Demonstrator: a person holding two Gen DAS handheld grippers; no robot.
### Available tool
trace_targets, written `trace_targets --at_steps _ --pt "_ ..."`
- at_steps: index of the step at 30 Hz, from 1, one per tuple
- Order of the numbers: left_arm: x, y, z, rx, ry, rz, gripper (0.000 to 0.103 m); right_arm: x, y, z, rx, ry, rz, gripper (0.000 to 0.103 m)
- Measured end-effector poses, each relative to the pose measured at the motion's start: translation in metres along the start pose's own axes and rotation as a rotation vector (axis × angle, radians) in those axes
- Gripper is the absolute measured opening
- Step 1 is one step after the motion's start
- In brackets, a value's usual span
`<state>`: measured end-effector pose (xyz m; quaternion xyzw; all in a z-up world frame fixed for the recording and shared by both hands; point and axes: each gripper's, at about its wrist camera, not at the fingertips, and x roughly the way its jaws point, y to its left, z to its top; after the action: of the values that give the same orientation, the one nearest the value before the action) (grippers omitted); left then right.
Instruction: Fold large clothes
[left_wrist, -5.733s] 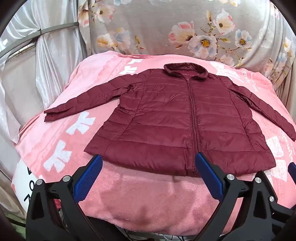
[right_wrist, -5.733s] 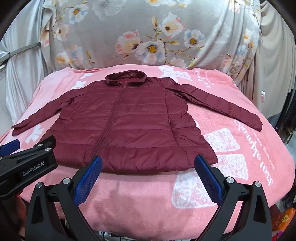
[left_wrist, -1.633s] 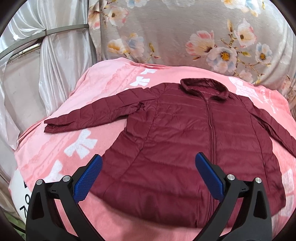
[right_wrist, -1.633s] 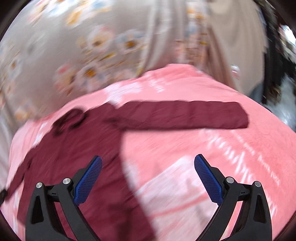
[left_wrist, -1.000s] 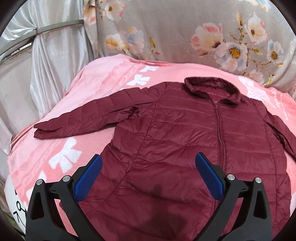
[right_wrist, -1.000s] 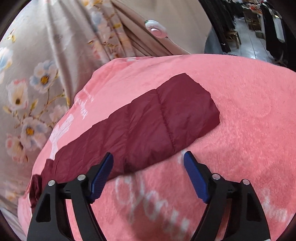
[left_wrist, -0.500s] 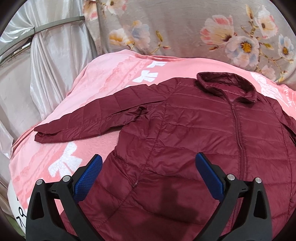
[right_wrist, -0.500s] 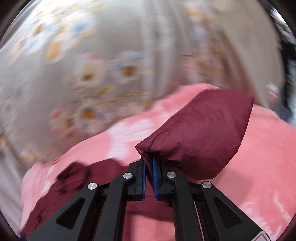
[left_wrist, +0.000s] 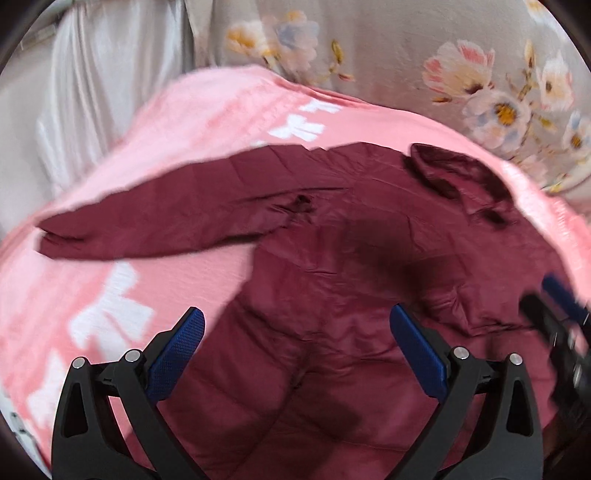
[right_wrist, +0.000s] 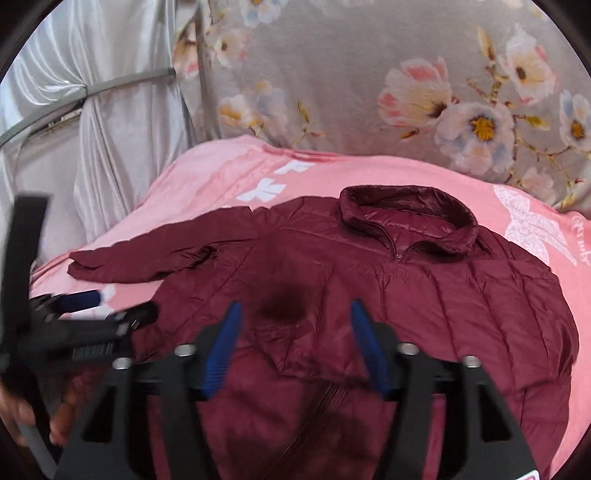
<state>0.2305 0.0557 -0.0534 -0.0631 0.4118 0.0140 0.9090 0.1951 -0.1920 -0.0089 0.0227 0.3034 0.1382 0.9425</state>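
One maroon quilted puffer jacket (right_wrist: 424, 295) lies front-up on the pink fleece blanket (right_wrist: 229, 173), which shows bare margin beyond the collar and around the one outstretched sleeve (left_wrist: 155, 225); the other sleeve is folded in over the body, its shape hard to make out. Two black grippers with blue pads hover over it. The left gripper (left_wrist: 295, 354) gapes wide and empty, and the right gripper (right_wrist: 295, 343), blurred, has just been opening with nothing between its jaws; the jacket's hem is cut off behind them.
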Motion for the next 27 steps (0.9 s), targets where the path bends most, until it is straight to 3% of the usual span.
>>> trace_targets --at_steps 5,9,12,14,15,17,19,20,21,22,25,26,27 --pt "0.032 -0.008 0.009 -0.083 0.124 -0.178 0.098 -0.034 -0.063 -0.020 0.144 0.007 -0.111 0.063" --pt "0.064 -0.022 0.005 -0.144 0.246 -0.273 0.098 -0.050 -0.130 -0.036 0.310 0.017 -0.237 0.064" --pt "0.071 -0.032 0.006 -0.165 0.269 -0.315 0.091 -0.054 -0.188 -0.050 0.504 0.018 -0.279 0.064" --pt "0.072 -0.040 0.011 -0.152 0.268 -0.324 0.064 -0.049 -0.218 -0.059 0.631 0.026 -0.263 0.064" --pt "0.074 -0.044 0.014 -0.150 0.274 -0.323 0.057 -0.042 -0.237 -0.064 0.719 0.029 -0.235 0.064" --pt "0.080 -0.048 0.020 -0.155 0.279 -0.318 0.028 -0.034 -0.252 -0.069 0.797 0.022 -0.216 0.064" --pt "0.082 -0.053 0.027 -0.146 0.261 -0.314 0.018 -0.020 -0.264 -0.067 0.818 0.022 -0.241 0.057" --pt "0.082 -0.053 0.030 -0.139 0.242 -0.315 0.011 -0.015 -0.266 -0.064 0.806 0.022 -0.274 0.037" --pt "0.077 -0.055 0.034 -0.129 0.204 -0.296 0.011 -0.012 -0.266 -0.060 0.788 0.024 -0.295 0.007" --pt "0.071 -0.055 0.037 -0.120 0.166 -0.288 0.010 -0.013 -0.265 -0.057 0.777 0.012 -0.301 0.004" --pt "0.049 -0.058 0.044 -0.080 0.054 -0.272 0.010 -0.043 -0.239 -0.038 0.634 -0.149 -0.366 0.003" --pt "0.046 -0.061 0.044 -0.059 0.024 -0.249 0.010 -0.049 -0.225 -0.032 0.544 -0.177 -0.413 0.003" --pt "0.049 -0.065 0.042 -0.025 0.019 -0.214 0.010 -0.044 -0.221 -0.030 0.497 -0.150 -0.458 0.003"
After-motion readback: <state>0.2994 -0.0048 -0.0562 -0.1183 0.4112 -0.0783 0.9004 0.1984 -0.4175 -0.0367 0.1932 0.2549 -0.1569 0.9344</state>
